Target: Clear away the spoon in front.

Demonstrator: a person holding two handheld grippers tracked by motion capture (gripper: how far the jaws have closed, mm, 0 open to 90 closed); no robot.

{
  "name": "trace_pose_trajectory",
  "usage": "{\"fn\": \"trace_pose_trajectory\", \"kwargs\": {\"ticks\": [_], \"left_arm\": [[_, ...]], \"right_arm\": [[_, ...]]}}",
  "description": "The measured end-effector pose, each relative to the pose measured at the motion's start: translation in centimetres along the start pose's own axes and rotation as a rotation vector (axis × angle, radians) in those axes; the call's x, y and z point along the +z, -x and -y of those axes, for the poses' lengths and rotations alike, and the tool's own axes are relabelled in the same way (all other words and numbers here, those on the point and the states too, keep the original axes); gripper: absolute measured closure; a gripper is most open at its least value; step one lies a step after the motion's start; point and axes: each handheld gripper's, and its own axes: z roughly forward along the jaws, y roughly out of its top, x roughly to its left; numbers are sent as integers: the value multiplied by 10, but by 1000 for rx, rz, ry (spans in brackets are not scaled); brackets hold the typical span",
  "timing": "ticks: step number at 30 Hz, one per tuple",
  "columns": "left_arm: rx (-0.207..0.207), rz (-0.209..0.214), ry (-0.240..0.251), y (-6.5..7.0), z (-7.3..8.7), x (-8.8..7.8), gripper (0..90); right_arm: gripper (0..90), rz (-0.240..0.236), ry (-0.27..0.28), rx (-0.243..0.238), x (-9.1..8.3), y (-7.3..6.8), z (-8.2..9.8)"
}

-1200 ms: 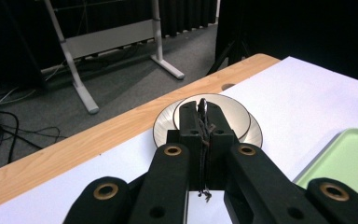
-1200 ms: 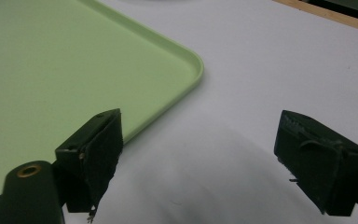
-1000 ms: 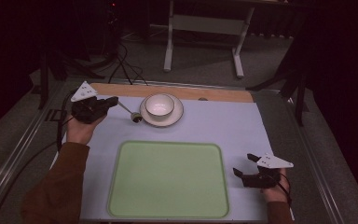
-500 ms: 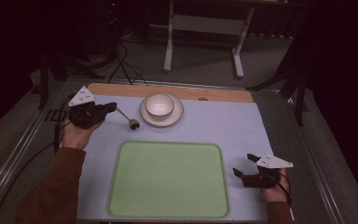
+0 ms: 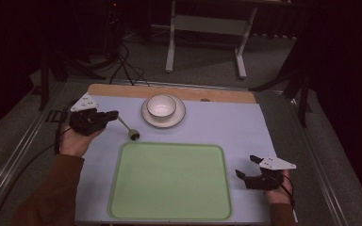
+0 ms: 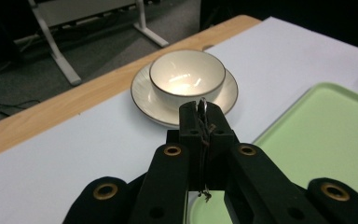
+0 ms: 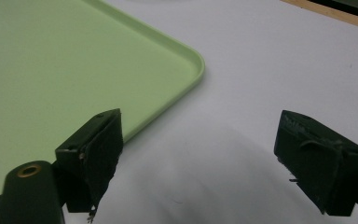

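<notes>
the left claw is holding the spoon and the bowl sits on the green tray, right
Not quite. The left claw does hold the spoon, but the bowl sits on a saucer beyond the green tray, as the high view shows.

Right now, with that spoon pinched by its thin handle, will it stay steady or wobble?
The spoon looks stiff, likely metal. Clamped at its handle tip by the left gripper, its heavier end hangs low, so it may pivot. The smooth handle could slip.
</notes>
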Motion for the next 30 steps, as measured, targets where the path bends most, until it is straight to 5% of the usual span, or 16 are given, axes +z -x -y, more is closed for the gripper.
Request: {"fn": "trace_pose_trajectory", "kwargs": {"ticks": [12,30], "left_arm": [[20,-22,-67,1,6,5,882],[-35,-116,75,1,8,49,843]], "right_arm": [[152,-1,-4,-2,1,0,0],[151,-1,-8,-4,1,0,0]]}}
